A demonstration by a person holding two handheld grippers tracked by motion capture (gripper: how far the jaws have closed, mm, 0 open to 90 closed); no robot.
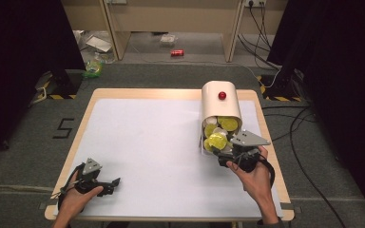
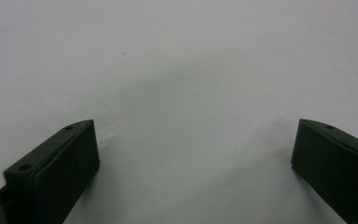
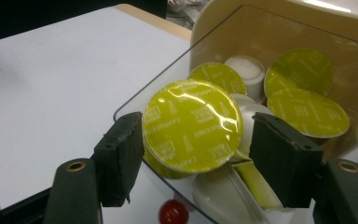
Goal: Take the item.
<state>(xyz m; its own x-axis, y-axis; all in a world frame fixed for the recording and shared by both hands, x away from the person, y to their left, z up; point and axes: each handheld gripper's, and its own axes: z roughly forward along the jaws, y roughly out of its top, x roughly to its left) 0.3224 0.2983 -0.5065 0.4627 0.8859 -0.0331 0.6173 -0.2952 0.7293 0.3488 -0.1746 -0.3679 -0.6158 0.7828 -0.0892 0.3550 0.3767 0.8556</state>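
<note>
The cream container [image 1: 221,102] lay on its side toward the far right of the white table [image 1: 152,142], its open mouth turned to the person and a small red knob [image 1: 222,95] on its upper face. Yellow-lidded coffee capsules [image 1: 229,124] were heaped inside it, spilling toward the mouth.

The right hand [image 1: 256,178] reached in from the near edge straight at that mouth, forearm angled up and slightly left, palm wrapped over the handle of the right gripper [image 1: 224,148] and the grey plate lying on top. In the right gripper view the right gripper [image 3: 196,140] stood at the container's clear front lip [image 3: 142,93], its two black jaws either side of one yellow-lidded capsule [image 3: 192,125] whose foil face was tilted toward the camera. The left jaw pressed against the capsule's rim; the right jaw sat beside a white capsule body behind it, and whether it touched the yellow capsule itself was hard to tell from that angle. The jaws looked drawn in on the capsule, at the mouth of the container and above the other capsules.

The left hand [image 1: 76,197] rested well away from the container, at the near left corner of the table, fingers curled round the left gripper [image 1: 115,181], which lay low and pointed right. In the left gripper view its jaws stood wide apart over bare white tabletop [image 2: 177,70], nothing between them.
</note>
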